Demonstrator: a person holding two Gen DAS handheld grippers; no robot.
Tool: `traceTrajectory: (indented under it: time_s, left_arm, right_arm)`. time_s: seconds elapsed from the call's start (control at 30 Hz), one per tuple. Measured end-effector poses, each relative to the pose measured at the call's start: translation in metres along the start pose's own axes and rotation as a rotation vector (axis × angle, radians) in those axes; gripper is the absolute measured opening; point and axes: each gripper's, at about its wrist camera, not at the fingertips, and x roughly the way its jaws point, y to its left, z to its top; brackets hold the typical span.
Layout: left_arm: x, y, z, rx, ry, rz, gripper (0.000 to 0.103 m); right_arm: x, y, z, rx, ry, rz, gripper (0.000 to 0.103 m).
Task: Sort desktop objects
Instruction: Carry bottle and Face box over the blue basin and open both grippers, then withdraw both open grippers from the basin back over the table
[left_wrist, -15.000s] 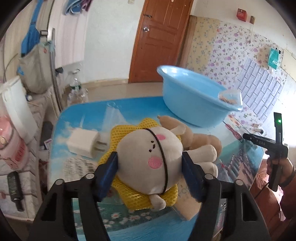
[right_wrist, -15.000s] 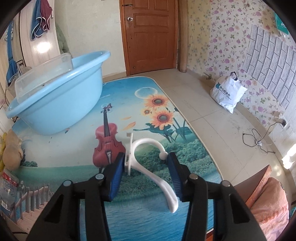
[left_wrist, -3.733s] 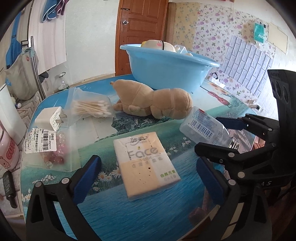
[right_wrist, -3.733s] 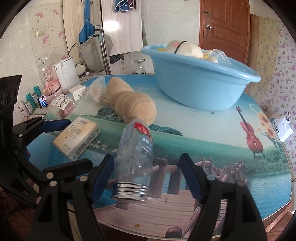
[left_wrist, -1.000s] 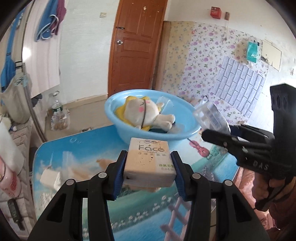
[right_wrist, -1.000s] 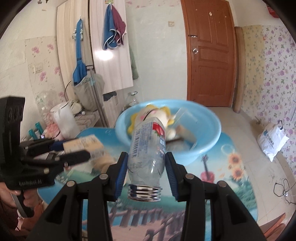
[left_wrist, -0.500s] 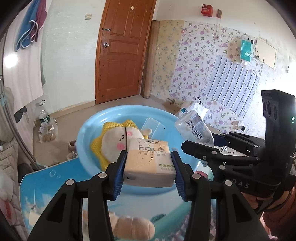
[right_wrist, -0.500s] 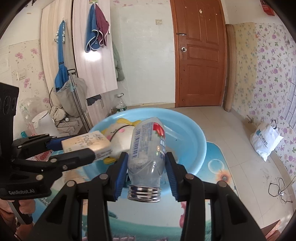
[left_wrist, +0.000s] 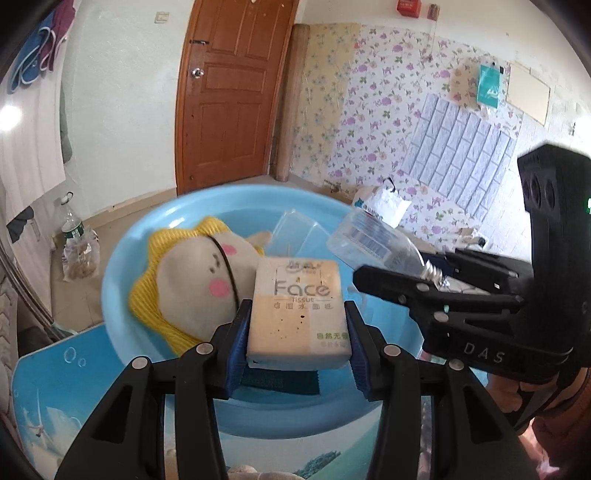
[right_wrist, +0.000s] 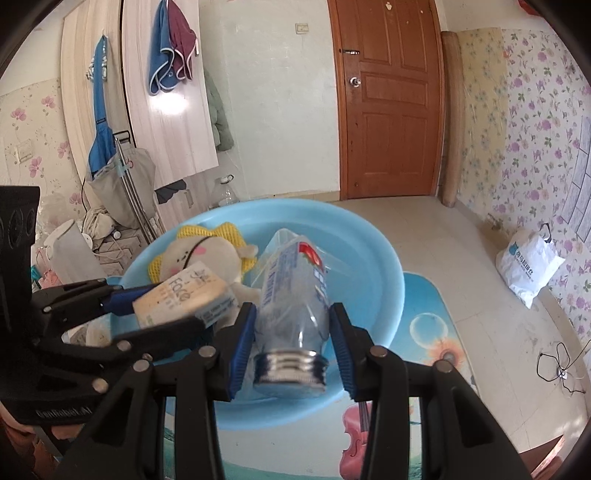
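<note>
Close to the near rim of the blue basin (left_wrist: 110, 295), the left tongs (left_wrist: 298, 334) squeeze a tissue pack (left_wrist: 299, 317) by its two sides so it cannot slip. Just beside them, the right tongs (right_wrist: 291, 332) pinch an empty plastic bottle (right_wrist: 291, 295) near its neck. Both hang over the basin, I think to be dropped in. Farther in, a soft toy (left_wrist: 195, 284) already lies by the far wall, so there is room in front.

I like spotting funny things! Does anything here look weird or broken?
Yes: the plastic bottle in the right hand-held gripper has no cap, and its open mouth faces the camera. The tissue pack has small dark specks on its wrapper. Nothing looks spilled.
</note>
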Motion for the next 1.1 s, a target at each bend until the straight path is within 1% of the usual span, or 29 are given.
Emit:
traceTrajectory:
  time_s: [0.03, 0.07, 0.13, 0.17, 0.27, 0.33, 0.4, 0.43, 0.47, 0.53, 0.6, 0.97, 1.03, 1.07, 1.1]
  left_arm:
    - [-0.001, -0.004, -0.002, 0.020, -0.006, 0.013, 0.047]
    - [-0.001, -0.005, -0.004, 0.027, -0.004, 0.008, 0.048]
    - [-0.005, -0.009, -0.006, 0.032, -0.006, -0.005, 0.054]
    - [-0.008, -0.010, -0.006, 0.038, -0.012, 0.002, 0.057]
    - [-0.012, -0.013, -0.003, 0.053, -0.027, 0.035, 0.060]
    - [-0.015, -0.011, -0.001, 0.045, -0.031, 0.033, 0.062]
    - [-0.020, -0.008, 0.001, 0.032, -0.038, 0.034, 0.069]
    - [-0.023, -0.007, 0.001, 0.026, -0.043, 0.035, 0.071]
    - [-0.026, -0.007, 0.000, 0.021, -0.045, 0.043, 0.072]
    - [-0.029, -0.007, -0.002, 0.014, -0.046, 0.039, 0.072]
    - [-0.032, -0.007, -0.005, 0.014, -0.044, 0.031, 0.072]
    - [-0.047, -0.016, -0.017, 0.018, -0.035, 0.039, 0.072]
    - [-0.047, -0.017, -0.021, 0.009, -0.016, 0.042, 0.077]
    - [-0.050, -0.018, -0.023, 0.014, -0.013, 0.053, 0.082]
    - [-0.050, -0.020, -0.025, 0.014, 0.001, 0.066, 0.084]
  right_arm:
    - [0.001, 0.000, -0.001, 0.000, 0.002, 0.002, 0.040]
    - [0.001, 0.000, -0.001, 0.000, 0.003, 0.003, 0.040]
    - [0.003, -0.001, -0.002, 0.006, 0.010, 0.009, 0.040]
    - [0.005, -0.002, -0.002, 0.012, 0.014, 0.017, 0.040]
    - [0.005, -0.002, 0.000, 0.029, 0.019, 0.033, 0.040]
    - [0.003, -0.004, 0.001, 0.049, 0.015, 0.046, 0.040]
    - [0.002, -0.004, 0.003, 0.059, 0.013, 0.039, 0.041]
    - [0.000, -0.004, 0.003, 0.057, 0.008, 0.029, 0.042]
    - [-0.002, -0.004, 0.003, 0.050, -0.002, 0.012, 0.043]
    - [-0.006, -0.002, 0.003, 0.036, -0.019, -0.007, 0.050]
    - [-0.011, -0.001, 0.002, 0.038, -0.030, -0.002, 0.054]
    - [-0.027, -0.001, -0.012, 0.057, -0.028, -0.006, 0.054]
    - [-0.029, -0.001, -0.016, 0.057, -0.025, -0.008, 0.054]
    - [-0.030, 0.000, -0.018, 0.056, -0.023, -0.010, 0.054]
    - [-0.031, 0.001, -0.020, 0.056, -0.021, -0.013, 0.054]
